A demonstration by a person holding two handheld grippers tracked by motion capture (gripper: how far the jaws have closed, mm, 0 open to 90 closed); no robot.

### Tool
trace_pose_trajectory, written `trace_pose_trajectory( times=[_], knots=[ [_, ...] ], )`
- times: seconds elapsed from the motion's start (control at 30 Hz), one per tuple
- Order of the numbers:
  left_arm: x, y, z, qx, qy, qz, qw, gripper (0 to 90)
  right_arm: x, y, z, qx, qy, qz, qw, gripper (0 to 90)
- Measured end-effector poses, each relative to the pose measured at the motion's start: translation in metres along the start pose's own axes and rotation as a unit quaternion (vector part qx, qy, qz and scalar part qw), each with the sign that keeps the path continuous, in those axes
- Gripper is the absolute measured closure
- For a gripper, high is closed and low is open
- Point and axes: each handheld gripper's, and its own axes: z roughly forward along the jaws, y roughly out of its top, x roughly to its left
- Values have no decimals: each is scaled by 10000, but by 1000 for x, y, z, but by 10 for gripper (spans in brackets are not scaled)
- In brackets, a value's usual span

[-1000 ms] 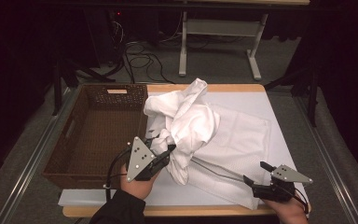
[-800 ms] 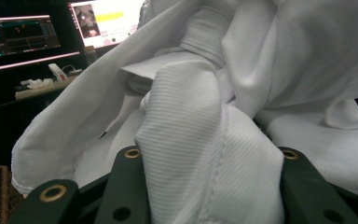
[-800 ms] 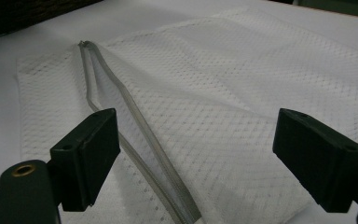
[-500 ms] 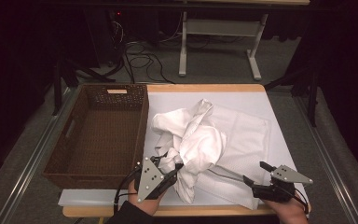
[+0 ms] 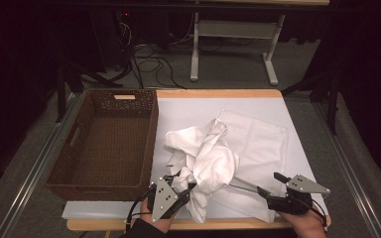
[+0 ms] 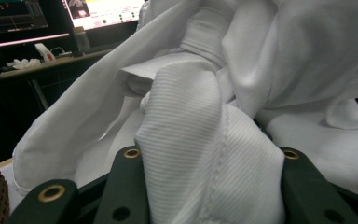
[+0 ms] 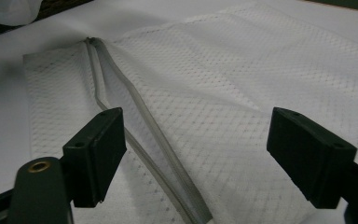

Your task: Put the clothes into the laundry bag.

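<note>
High view: left tool (image 5: 178,191) sits at the near edge of the tabletop (image 5: 188,106), just beside the wicker basket (image 5: 104,148).
Left tool grip: jaws clamped on a bunched fold of the white garment (image 5: 203,158), cloth packed tight between them in the left gripper view (image 6: 205,154).
Garment spot: crumpled heap partly on the mesh laundry bag (image 5: 258,144), near the basket's right wall.
Right tool (image 5: 278,191): jaws wide apart, holding nothing, hovering low over the bag's zipper (image 7: 135,130) at the near right corner.
Bag: lying flat on the tabletop.
</note>
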Motion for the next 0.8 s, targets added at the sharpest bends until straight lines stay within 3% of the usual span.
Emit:
trace_pose_trajectory(
  times=[0.3, 0.57, 0.8],
  knots=[
    [6, -4, 1, 15, 53, -109, 9999, 635, 4, 13, 21, 245, 76, 41, 9997, 343],
    [9, -5, -2, -19, 93, -165, 9998, 634, 18, 24, 49, 542, 163, -434, 9975, 492],
    [9, -5, -1, -33, 68, -219, 9997, 634, 27, 21, 65, 946, 293, -644, 9930, 490]
  ],
)
